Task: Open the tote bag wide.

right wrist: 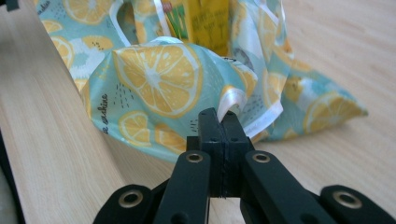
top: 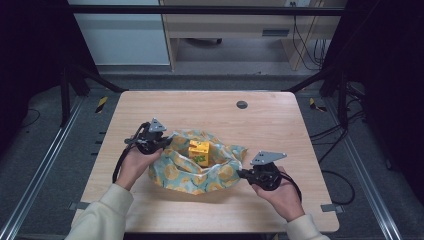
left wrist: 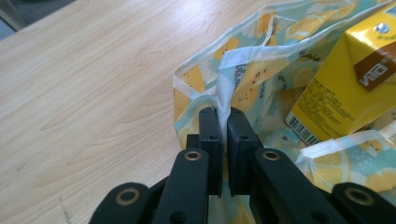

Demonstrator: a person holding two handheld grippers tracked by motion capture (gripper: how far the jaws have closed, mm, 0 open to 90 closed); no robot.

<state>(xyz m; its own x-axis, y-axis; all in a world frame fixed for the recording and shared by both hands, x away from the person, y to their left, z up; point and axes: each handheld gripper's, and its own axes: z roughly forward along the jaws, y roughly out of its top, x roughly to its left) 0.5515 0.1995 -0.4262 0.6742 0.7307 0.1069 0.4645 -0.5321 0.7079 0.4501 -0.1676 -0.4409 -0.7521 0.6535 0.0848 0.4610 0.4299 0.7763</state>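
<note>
**Bag pinched at both ends, carton in the middle**

Lies on the table (top: pixel 210 107), near the person's edge: a lemon-print bag (top: pixel 220 175), slumped open, mouth up. Stands inside it: a yellow carton (top: pixel 199 152), upright, slightly tilted, top corner toward the far side.

Left gripper (top: pixel 167 142): jaws nearly together, clamped on the white hem of the bag's left rim. Seen along its own jaws (left wrist: pixel 223 123): hem rising straight out between the pads, bag (left wrist: pixel 261 79) spreading forward and right, carton (left wrist: pixel 348 88) just beyond to the right, barcode side down.

Right gripper (top: pixel 241 173): jaws fully together, pinching the rim at the bag's right near corner. Seen from its own camera (right wrist: pixel 223 122): a curl of white hem caught at the pad tips, bag (right wrist: pixel 154 79) bulging ahead and left, carton (right wrist: pixel 205 21) farther in, behind the fold.

Decisive relation: bag's long axis running across the table from left gripper to right gripper, left end a little farther away, right end nearer the person. Both grips at opposite ends of the rim, so neither hand nearer than the other; carton roughly midway, a little closer to the left gripper.

Judged likely next: a lift or a spread of the rim. Calls for level, matched motion of both hands, mouth kept upward, else the carton tips toward the lower side. Thin hem on the right held only at the tips: could slip.
</note>
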